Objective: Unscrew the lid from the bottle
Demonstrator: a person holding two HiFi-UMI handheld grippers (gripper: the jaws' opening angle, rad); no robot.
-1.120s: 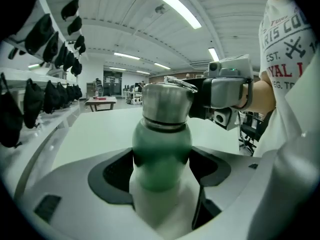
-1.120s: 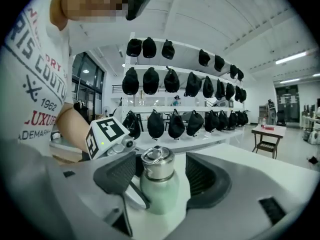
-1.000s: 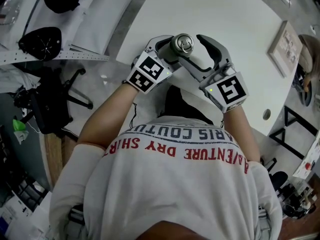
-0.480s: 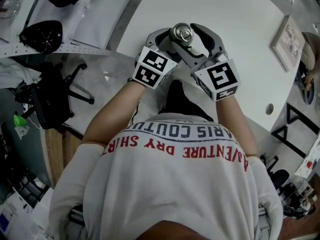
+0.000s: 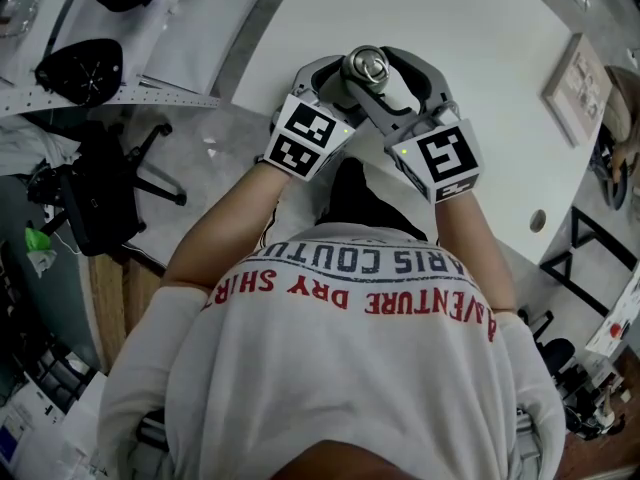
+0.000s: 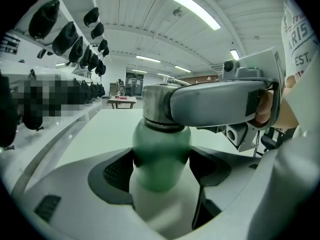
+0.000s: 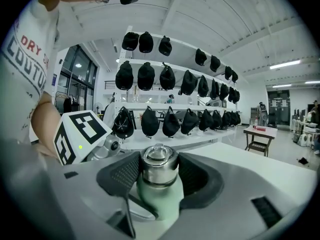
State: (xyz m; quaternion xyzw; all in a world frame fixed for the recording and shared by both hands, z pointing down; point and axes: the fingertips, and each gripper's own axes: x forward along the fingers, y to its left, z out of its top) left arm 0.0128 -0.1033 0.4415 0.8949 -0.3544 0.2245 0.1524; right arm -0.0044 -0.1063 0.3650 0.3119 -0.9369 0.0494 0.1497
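A pale green bottle (image 6: 160, 151) with a steel lid (image 7: 159, 165) is held up over the white table (image 5: 480, 38). My left gripper (image 6: 161, 170) is shut on the green body just under the lid. My right gripper (image 7: 159, 173) comes in from the other side at lid height, and its grey finger (image 6: 215, 104) crosses the left gripper view. Its jaws have just been closing with the lid between them, and both ribbed pads (image 7: 125, 171) now press on the steel. From above, the lid (image 5: 366, 66) shows between the two crossed grippers, with the left marker cube (image 5: 305, 136) below it.
Shelves of black caps (image 7: 165, 79) run along the table's far side. A framed board (image 5: 572, 93) lies at the table's right edge. A black chair (image 5: 110, 208) stands on the floor at left. A small table (image 7: 260, 133) stands far off.
The right gripper's jaws stood wide around the lid and have narrowed onto it. Both grippers and the bottle have shifted only slightly in the head view.
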